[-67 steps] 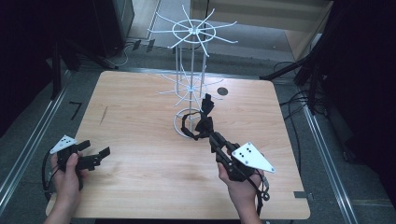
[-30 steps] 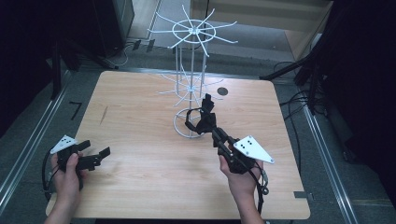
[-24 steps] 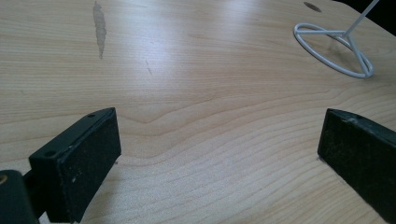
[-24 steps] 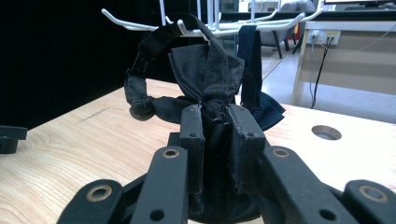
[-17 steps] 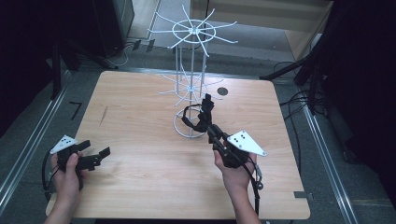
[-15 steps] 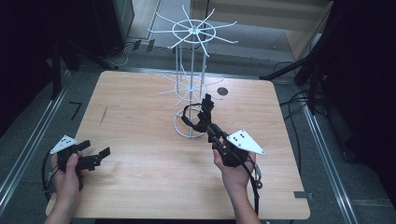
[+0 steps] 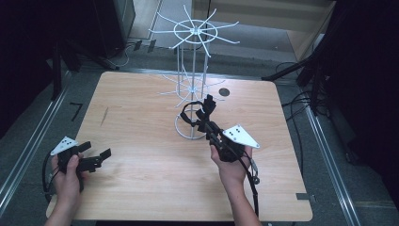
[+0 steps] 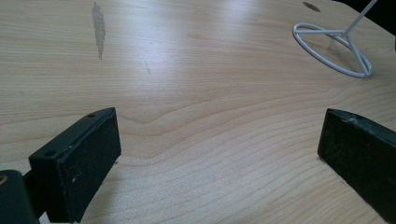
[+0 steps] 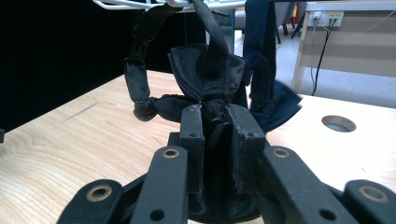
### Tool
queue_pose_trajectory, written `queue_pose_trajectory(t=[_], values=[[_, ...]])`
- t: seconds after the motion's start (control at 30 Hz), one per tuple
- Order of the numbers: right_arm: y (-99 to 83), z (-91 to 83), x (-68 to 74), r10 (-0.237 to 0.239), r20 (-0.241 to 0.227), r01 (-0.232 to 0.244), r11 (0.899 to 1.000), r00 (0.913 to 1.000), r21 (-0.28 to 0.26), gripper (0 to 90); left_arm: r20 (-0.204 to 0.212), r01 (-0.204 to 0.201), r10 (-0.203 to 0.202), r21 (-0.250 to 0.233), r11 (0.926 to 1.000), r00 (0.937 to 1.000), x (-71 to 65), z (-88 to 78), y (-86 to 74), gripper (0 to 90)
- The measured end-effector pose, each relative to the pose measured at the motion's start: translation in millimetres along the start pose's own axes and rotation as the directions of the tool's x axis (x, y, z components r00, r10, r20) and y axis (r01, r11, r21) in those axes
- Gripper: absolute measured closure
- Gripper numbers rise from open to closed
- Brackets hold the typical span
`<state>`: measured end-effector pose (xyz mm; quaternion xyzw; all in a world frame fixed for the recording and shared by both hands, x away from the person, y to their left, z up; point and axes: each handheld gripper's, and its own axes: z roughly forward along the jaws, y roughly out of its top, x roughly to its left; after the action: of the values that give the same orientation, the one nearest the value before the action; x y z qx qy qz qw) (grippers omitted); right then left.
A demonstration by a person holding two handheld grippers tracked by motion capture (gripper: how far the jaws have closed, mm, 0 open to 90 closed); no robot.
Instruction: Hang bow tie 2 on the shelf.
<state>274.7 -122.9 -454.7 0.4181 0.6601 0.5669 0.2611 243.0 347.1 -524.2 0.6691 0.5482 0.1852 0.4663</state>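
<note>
High view | right gripper (image 7: pixel 207 123) clamping a black bow tie (image 9: pixel 205 74), holding strap up by white wire rack (image 7: pixel 193 89), probably for hooking | left gripper (image 7: pixel 96 160) gaping empty, idling on table (image 7: pixel 141 155)

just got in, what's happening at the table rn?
A person works a handheld gripper in each hand at a wooden table. The right gripper is shut on a black bow tie, held up beside the white wire rack; its strap runs up to the rack's lower arms, though whether it is hooked on is unclear. The left gripper is open and sits low over bare wood near the front left corner, holding nothing.
</note>
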Motion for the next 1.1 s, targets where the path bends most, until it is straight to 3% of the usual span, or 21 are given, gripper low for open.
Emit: queue_pose_trajectory(t=[0.4,0.57,0.7,1.1], values=[[-0.6,10.1,-4.2,0.011,-0.021,-0.01,0.999,0.9997,0.032,75.8,0.0,0.0,0.0,0.0,1.0,1.0,-0.2,-0.1,-0.1,0.0],[-1.1,12.9,-6.6,0.034,-0.048,-0.03,0.997,0.9983,0.067,66.5,0.0,0.0,0.0,0.001,1.0,1.0,-0.2,-0.1,-0.1,0.0],[-5.2,15.7,-7.0,0.02,-0.064,-0.013,0.993,0.9978,0.121,56.0,0.0,0.0,0.0,0.0,1.0,1.0,-0.2,0.0,-0.1,0.0],[-13.9,1.5,-21.0,-0.005,-0.056,0.013,0.988,0.9984,0.152,38.9,0.0,0.0,0.0,0.0,1.0,1.0,-0.2,-0.1,-0.1,0.0]])
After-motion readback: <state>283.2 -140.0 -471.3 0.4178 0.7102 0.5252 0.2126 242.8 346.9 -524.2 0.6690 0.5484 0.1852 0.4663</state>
